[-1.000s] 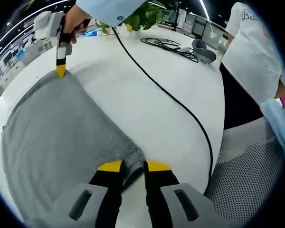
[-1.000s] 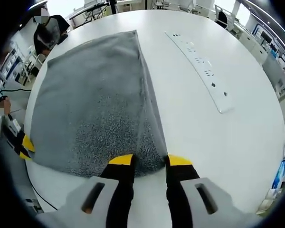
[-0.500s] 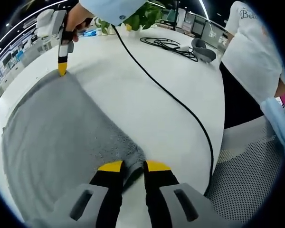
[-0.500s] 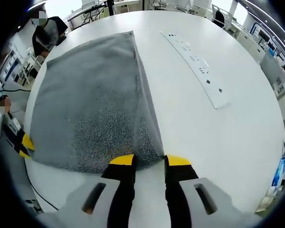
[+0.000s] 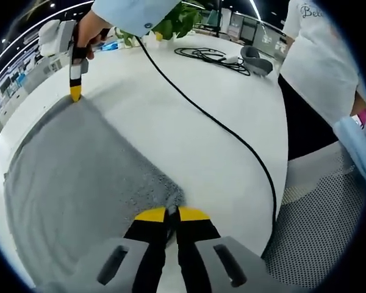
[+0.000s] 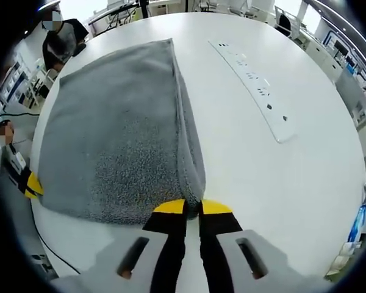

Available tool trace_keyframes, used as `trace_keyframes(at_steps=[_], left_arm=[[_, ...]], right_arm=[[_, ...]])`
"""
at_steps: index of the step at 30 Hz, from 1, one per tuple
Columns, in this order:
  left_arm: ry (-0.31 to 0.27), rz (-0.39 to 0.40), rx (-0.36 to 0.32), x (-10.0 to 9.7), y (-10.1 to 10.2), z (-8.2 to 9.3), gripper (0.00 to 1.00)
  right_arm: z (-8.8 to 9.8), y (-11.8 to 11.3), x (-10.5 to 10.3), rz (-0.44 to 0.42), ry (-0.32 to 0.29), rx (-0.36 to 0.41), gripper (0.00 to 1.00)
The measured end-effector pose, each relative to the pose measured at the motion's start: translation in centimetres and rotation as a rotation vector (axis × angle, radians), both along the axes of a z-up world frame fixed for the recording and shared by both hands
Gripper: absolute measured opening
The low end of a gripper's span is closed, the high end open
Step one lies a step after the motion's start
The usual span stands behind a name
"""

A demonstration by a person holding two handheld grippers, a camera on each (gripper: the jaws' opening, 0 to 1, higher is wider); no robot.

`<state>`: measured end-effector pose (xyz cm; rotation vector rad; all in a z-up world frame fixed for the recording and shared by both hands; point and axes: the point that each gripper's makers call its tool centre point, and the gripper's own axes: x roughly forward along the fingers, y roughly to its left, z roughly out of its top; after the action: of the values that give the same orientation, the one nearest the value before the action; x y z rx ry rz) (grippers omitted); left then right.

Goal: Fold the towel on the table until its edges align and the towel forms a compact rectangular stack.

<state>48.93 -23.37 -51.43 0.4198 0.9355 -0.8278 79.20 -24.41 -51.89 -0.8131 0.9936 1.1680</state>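
While the towel (image 6: 116, 140) lies flat, each claw, left (image 5: 171, 214) and right (image 6: 193, 207), pinches a near corner.

We cannot see the towel (image 5: 73, 177) corner tucked between the left gripper (image 5: 171, 214) tips; likewise at the right gripper (image 6: 193, 207). The cable (image 5: 219, 125) runs out of frame.

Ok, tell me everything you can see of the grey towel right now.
The grey terry-cloth towel lies spread on the round white table, roughly rectangular, its pile looking coarse and speckled. It appears doubled, with a thick folded edge running along one side. The right tool is closed on one near corner, which puckers upward slightly. The left tool is closed on the adjacent corner. The rest rests flat on the tabletop.
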Motion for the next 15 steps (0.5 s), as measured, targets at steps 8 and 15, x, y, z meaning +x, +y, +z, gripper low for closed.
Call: trace_keyframes(at_steps=[8,15], left_arm=[[0.008,0.011,-0.004,0.02,0.05,0.04,0.04],[0.011,0.022,-0.013,0.06,0.11,0.24,0.04]], right_arm=[[0.22,0.01,-0.18,-0.016,0.009,-0.003,0.02],[0.26,0.03,0.07,-0.023,0.012,-0.009,0.01]])
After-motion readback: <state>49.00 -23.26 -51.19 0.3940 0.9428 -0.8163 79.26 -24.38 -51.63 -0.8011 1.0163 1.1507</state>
